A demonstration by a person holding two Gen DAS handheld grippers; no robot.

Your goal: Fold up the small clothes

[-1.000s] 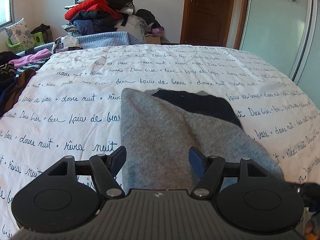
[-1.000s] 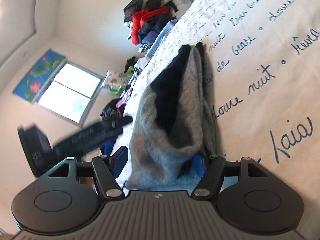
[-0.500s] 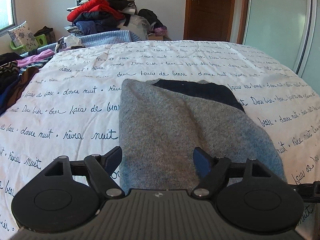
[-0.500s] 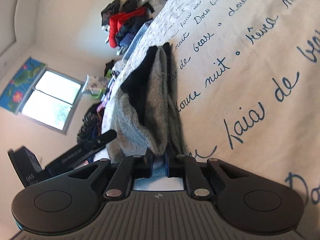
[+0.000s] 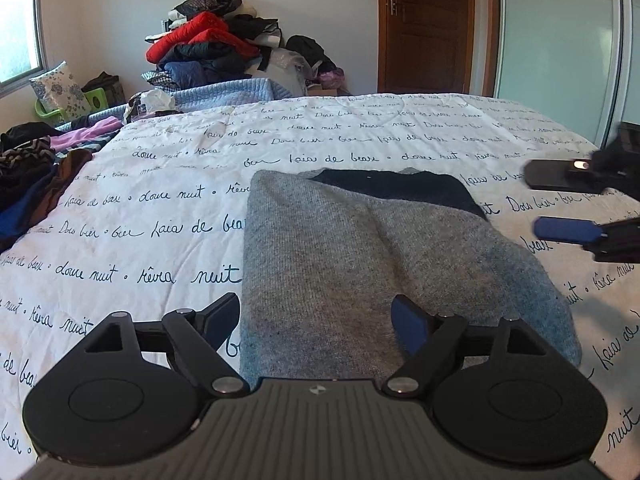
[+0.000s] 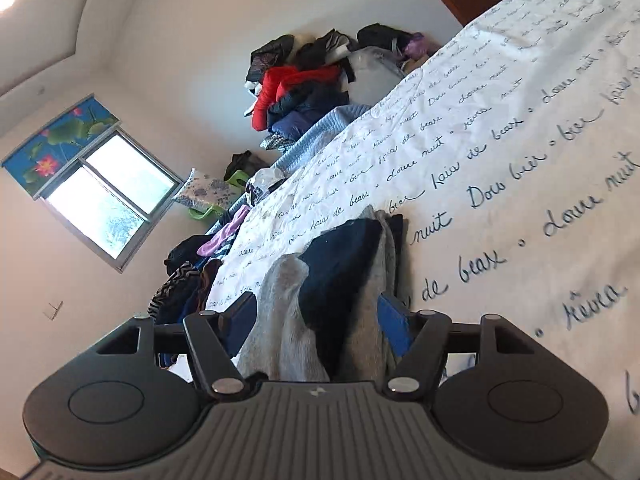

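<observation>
From the left wrist view, a soft grey knitted garment with a dark navy part (image 5: 372,256) lies folded on the white bedsheet with blue handwriting (image 5: 168,208). It sits in the middle of the bed, near the camera. The left gripper (image 5: 316,322) hangs just over the near edge of the garment. Its jaws are spread wide and hold nothing. At the right edge of this view, the right gripper (image 5: 560,200) has come in beside the garment with its two fingers apart. Half a second ago only a thin bit of it showed low at the right. The left gripper looks about the same as before.

From the right wrist view, the right gripper (image 6: 316,320) has its jaws spread, with the grey and navy cloth between them. Half a second ago these jaws were pinched tight on the edge of the cloth. Now they have let go. This likely means one fold is laid down and done. A second ago the jaws were spread too, so the gripper closed and then let go again.

Far off by the wall sits a big pile of red and dark clothes (image 5: 216,52). More loose clothes (image 5: 36,176) lie at the left side of the bed. These probably wait to be folded next.
</observation>
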